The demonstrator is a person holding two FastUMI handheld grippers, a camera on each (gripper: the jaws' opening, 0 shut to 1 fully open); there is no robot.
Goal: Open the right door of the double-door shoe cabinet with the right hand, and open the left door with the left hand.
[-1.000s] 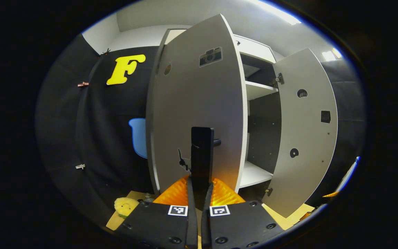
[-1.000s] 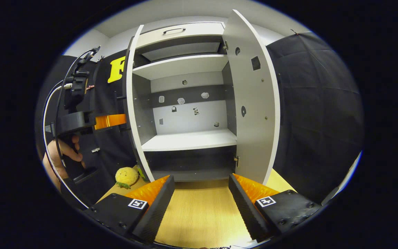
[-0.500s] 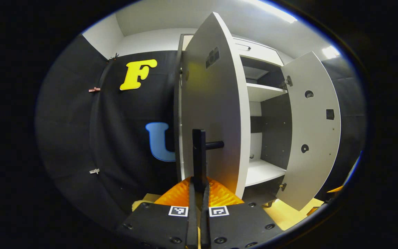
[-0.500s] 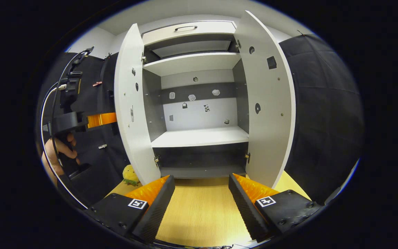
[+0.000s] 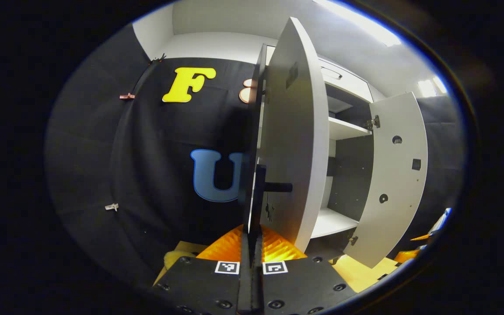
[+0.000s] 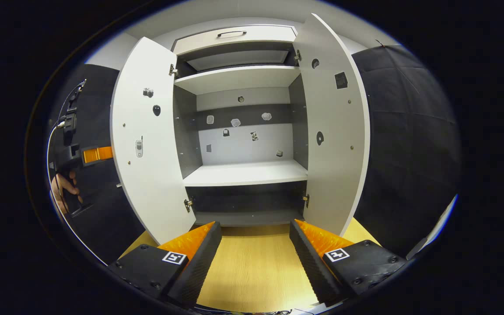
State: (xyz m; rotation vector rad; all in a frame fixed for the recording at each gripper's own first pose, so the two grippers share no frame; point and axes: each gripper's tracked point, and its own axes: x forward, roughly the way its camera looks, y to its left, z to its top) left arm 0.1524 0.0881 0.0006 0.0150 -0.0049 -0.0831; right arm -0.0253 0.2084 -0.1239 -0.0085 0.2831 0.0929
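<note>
The white double-door shoe cabinet [image 6: 241, 78] stands in front of me with both doors swung out. In the right gripper view the left door [image 6: 147, 140] and the right door [image 6: 335, 131] flank the bare shelves. My right gripper [image 6: 254, 227] hangs open over the wooden floor, before the cabinet's base and touching nothing. In the left gripper view my left gripper [image 5: 252, 238] is shut on the black handle [image 5: 256, 192] of the left door [image 5: 298, 144], seen almost edge-on. The right door [image 5: 394, 175] stands open farther right. A hand [image 6: 61, 190] holds the left gripper [image 6: 96, 154] behind the left door.
The wooden floor [image 6: 256, 267] runs up to the cabinet's base. A white shelf [image 6: 245, 173] crosses the middle and small stickers dot the back panel. A yellow plush toy [image 5: 173, 258] lies on the floor left of the left door. Black cloth walls close both sides.
The left door has swung farther open, drawn by my left gripper on its handle, so its inner face now shows in the right gripper view. The right gripper has barely moved.
</note>
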